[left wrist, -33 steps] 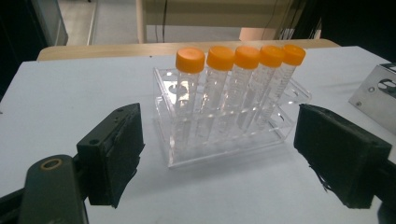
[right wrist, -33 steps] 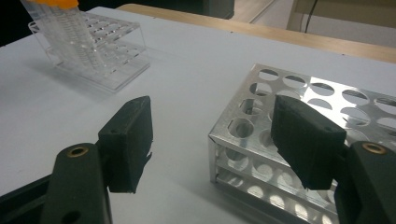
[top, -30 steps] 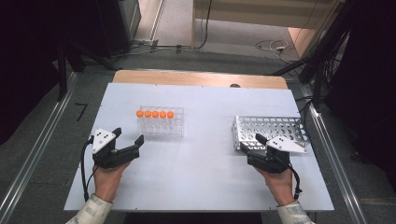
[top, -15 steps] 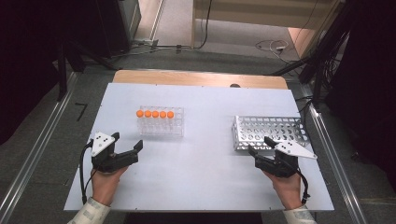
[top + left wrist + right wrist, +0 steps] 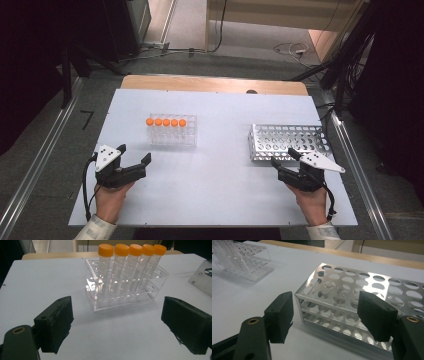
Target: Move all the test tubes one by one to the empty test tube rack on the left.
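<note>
- Both hands have slid back toward the bottom edge of the high view since the earlier frame, and the left gripper has just been spreading its jaws, with nothing between them.
- Now that left gripper sits at lower left, released and wide, aimed at the clear rack up and to its right, well apart from it.
- Five orange-capped tubes stand upright in that rack's back row, caps lined up side by side; that leaves each one free to be pinched from above or from the side.
- Over at lower right, the right gripper hangs released too, its jaws framing the near corner of the metal rack without touching it.
- Every hole I can see in that metal rack is empty, which reads like the waiting destination.
- My call: both hands are staged at their own rack, the white counter bare between them, and the first tube pick hasn't started.
</note>
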The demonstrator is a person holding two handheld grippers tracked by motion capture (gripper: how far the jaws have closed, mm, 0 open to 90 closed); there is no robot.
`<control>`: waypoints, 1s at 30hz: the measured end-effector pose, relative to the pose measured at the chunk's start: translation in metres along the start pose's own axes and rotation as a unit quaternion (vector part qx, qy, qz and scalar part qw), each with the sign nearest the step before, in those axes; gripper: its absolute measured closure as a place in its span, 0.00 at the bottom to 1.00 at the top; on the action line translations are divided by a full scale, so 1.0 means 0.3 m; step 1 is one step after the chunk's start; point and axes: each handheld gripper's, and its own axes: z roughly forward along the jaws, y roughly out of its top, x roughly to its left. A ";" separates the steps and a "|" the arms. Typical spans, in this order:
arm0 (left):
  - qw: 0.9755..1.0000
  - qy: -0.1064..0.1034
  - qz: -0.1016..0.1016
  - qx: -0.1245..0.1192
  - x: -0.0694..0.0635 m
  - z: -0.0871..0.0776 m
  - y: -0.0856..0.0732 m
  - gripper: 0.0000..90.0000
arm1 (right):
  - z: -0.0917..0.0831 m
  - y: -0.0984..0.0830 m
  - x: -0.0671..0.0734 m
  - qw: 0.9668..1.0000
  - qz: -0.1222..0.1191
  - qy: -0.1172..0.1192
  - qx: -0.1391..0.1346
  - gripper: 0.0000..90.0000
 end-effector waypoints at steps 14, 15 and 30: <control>1.000 0.003 -0.001 -0.006 0.009 -0.019 -0.011 0.12 | -0.025 -0.019 -0.036 1.000 0.008 -0.013 -0.002 0.31; 1.000 0.003 -0.002 -0.007 0.010 -0.021 -0.011 0.12 | -0.026 -0.020 -0.038 1.000 0.009 -0.014 -0.002 0.31; 1.000 0.006 -0.005 -0.008 0.021 -0.039 -0.017 0.12 | -0.054 -0.038 -0.072 0.999 0.017 -0.028 -0.004 0.30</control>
